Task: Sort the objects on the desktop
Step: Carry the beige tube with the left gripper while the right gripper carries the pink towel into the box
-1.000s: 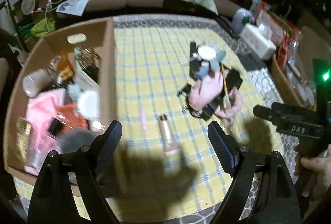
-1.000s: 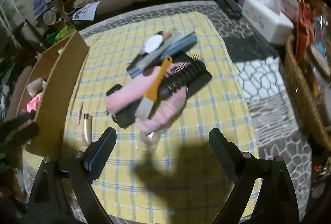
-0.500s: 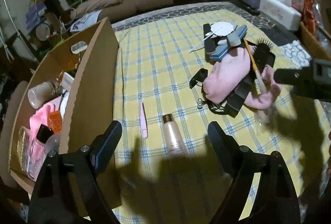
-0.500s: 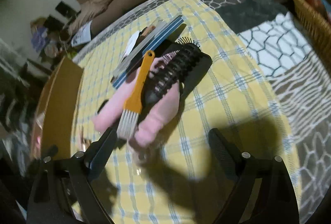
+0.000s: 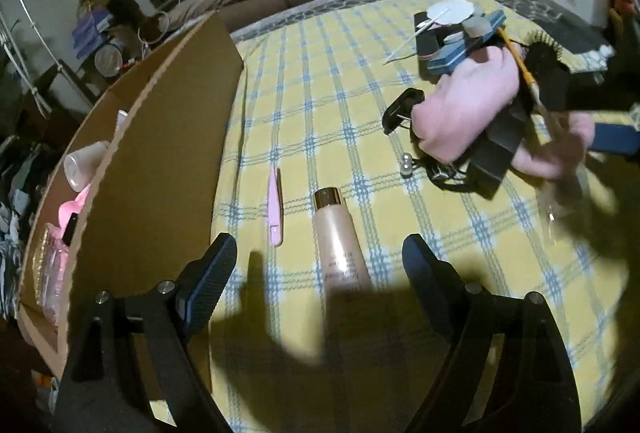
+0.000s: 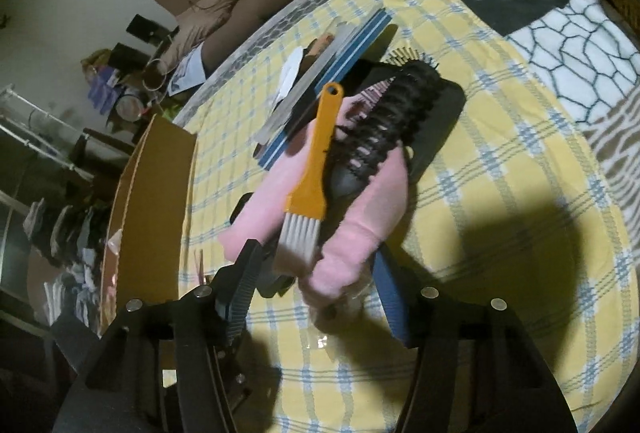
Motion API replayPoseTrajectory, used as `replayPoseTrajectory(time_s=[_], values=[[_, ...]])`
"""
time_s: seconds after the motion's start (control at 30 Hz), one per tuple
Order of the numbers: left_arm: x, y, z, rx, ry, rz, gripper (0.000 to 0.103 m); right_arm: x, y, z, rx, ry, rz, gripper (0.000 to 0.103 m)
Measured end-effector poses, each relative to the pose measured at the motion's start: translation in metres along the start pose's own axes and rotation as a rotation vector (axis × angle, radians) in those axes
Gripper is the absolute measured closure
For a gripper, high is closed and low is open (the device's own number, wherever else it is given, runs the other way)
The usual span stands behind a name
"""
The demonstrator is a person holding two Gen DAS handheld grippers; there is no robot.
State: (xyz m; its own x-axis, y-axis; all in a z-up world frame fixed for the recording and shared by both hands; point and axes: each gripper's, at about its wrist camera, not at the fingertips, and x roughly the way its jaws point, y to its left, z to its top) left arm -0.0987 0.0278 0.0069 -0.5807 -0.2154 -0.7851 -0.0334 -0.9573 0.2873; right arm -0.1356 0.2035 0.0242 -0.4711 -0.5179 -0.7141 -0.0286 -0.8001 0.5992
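In the left view, my left gripper (image 5: 316,265) hung released over the tube (image 5: 338,245) at lower centre, ready to straddle it; the box (image 5: 160,161) at left hid most of its contents.

In the right view, my right gripper (image 6: 316,273) was closing around the pink cloth (image 6: 360,217); whether the pads pressed it I couldn't tell.

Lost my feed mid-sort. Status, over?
Left tool open over tube. Right tool closing around pink cloth; pads not visibly pressing. Orange brush, hairbrush piled on it.
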Motion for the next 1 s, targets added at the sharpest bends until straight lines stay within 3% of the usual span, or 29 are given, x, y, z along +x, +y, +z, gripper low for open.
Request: replayPoseTrajectory(time_s=[0.1,0.17,0.23,0.43,0.63,0.77,1.0], values=[[0.006,0.005,0.005,-0.045,0.017,-0.054,0.031,0.005,-0.001,-0.001,-0.002,0.006,0.016,0.057],[0.01,0.013,0.006,-0.115,0.04,-0.166,0.069,0.006,-0.001,-0.001,-0.004,0.01,0.035,0.067],[0.011,0.016,0.007,-0.146,0.052,-0.245,0.085,0.008,0.0,-0.001,-0.004,0.009,0.064,0.082],[0.008,0.036,0.012,-0.229,0.072,-0.421,0.085,-0.005,0.003,0.001,0.014,-0.037,0.166,0.089],[-0.033,0.075,0.034,-0.3,-0.001,-0.56,0.085,-0.033,0.024,0.008,-0.025,-0.096,0.248,0.09],[-0.063,0.107,0.055,-0.301,-0.059,-0.565,0.085,-0.055,0.05,0.009,-0.067,-0.136,0.305,0.09],[-0.088,0.165,0.078,-0.328,-0.095,-0.539,0.085,-0.1,0.11,0.016,-0.173,-0.189,0.356,0.091]])
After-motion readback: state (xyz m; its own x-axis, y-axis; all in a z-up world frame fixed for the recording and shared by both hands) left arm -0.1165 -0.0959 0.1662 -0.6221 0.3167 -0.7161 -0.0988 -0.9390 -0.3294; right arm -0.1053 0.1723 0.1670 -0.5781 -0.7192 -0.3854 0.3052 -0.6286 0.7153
